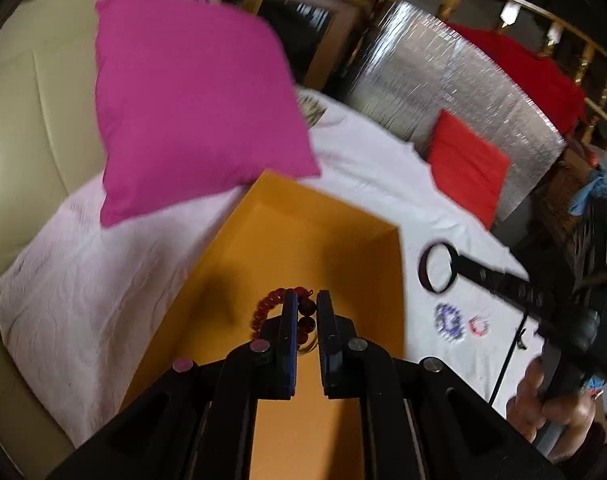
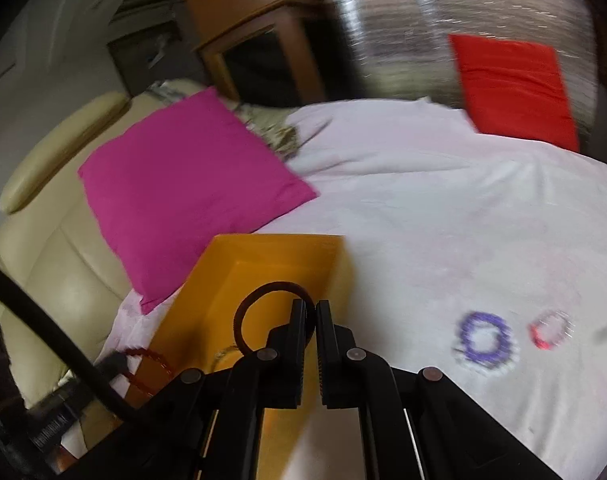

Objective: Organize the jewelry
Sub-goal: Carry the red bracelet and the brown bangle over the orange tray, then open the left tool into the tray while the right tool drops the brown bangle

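While both wrist cameras look down on the same orange box set on a white sheet, each catches something the other misses. From the left wrist, the right gripper shows from outside, reaching in over the sheet with a dark ring bracelet at its tip and the person's right hand wrapped round the handle. The right wrist view shows that same dark ring bracelet up close, hanging over the box's inner wall.

The left gripper has its fingers drawn near together with a narrow gap, and a red beaded bracelet sits between and around the tips, above the box floor. In the right wrist view a red beaded strand shows at the box's near left edge.

The right gripper likewise has its fingers almost together, pinching the dark ring at its right side.

Two more bracelets lie on the sheet beside the box, well apart from it: a purple beaded one and, just to its right, a smaller red and white one. Both also appear in the left wrist view, the purple one and the red and white one, beneath the right gripper.

A magenta cushion rests against a cream sofa behind the box, and a red cushion leans on a silver foil panel.
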Demonstrator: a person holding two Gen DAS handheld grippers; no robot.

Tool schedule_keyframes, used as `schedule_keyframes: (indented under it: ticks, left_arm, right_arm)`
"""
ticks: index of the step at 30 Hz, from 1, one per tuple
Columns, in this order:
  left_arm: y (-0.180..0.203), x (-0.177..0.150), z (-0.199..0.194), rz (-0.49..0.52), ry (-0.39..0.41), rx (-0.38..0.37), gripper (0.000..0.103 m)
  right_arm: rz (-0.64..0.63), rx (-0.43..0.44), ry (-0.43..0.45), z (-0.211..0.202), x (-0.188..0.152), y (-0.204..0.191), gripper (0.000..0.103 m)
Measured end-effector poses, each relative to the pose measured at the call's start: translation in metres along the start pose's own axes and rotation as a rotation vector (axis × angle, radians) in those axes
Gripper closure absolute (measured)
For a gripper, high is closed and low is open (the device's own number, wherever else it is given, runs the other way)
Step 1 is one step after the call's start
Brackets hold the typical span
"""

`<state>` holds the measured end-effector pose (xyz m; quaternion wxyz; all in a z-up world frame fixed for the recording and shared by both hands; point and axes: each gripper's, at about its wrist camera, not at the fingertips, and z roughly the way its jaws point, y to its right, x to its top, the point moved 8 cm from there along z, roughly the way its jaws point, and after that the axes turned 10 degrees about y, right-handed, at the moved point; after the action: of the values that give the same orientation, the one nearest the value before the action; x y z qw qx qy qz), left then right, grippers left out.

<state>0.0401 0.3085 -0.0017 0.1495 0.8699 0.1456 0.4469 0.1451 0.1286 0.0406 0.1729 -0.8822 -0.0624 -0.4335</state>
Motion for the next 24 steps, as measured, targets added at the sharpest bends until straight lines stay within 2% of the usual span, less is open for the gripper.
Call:
schedule_keyframes:
  ticks: [5,7,9,10,11,14,16,18,20,21,22,24]
  left_arm:
    - [-0.004,-0.021,0.021,0.004,-0.109,0.038,0.094]
    - [-0.005,-0.027,0.025,0.018,-0.133,0.066,0.086]
    - [-0.004,-0.027,0.029,0.022,-0.138,0.095,0.060]
    - [-0.003,-0.026,0.029,0.020,-0.126,0.106,0.054]
    - [-0.002,-0.025,0.027,0.022,-0.109,0.115,0.049]
    - [-0.003,-0.021,0.025,0.063,-0.059,0.184,0.049]
    - [-0.002,-0.020,0.027,0.063,-0.040,0.205,0.049]
    - [0.001,-0.020,0.028,0.053,-0.028,0.220,0.048]
    - [0.007,-0.018,0.025,0.058,0.011,0.231,0.048]
    - [0.009,-0.016,0.024,0.070,0.028,0.247,0.048]
    - [0.013,-0.014,0.022,0.080,0.043,0.253,0.048]
    - [0.026,-0.009,0.019,0.100,0.098,0.258,0.043]
  right_arm:
    - [-0.020,-0.007,-0.109,0.051,-0.009,-0.019,0.096]
    - [-0.022,-0.018,-0.158,0.064,-0.014,-0.017,0.091]
    - [-0.013,-0.011,-0.199,0.070,-0.018,-0.014,0.090]
    - [-0.001,-0.005,-0.191,0.067,-0.017,-0.011,0.090]
    - [0.012,0.005,-0.173,0.060,-0.015,-0.006,0.090]
    - [0.031,0.031,-0.071,0.022,0.000,0.016,0.089]
    - [0.020,-0.006,-0.007,-0.009,0.007,0.045,0.085]
    - [0.023,-0.066,0.052,-0.040,0.011,0.084,0.074]
    - [0.032,-0.168,0.114,-0.073,0.009,0.134,0.040]
    - [0.047,-0.214,0.143,-0.089,0.006,0.159,0.036]
    - [0.079,-0.259,0.180,-0.108,-0.001,0.188,0.036]
    - [0.144,-0.317,0.196,-0.129,-0.016,0.229,0.036]
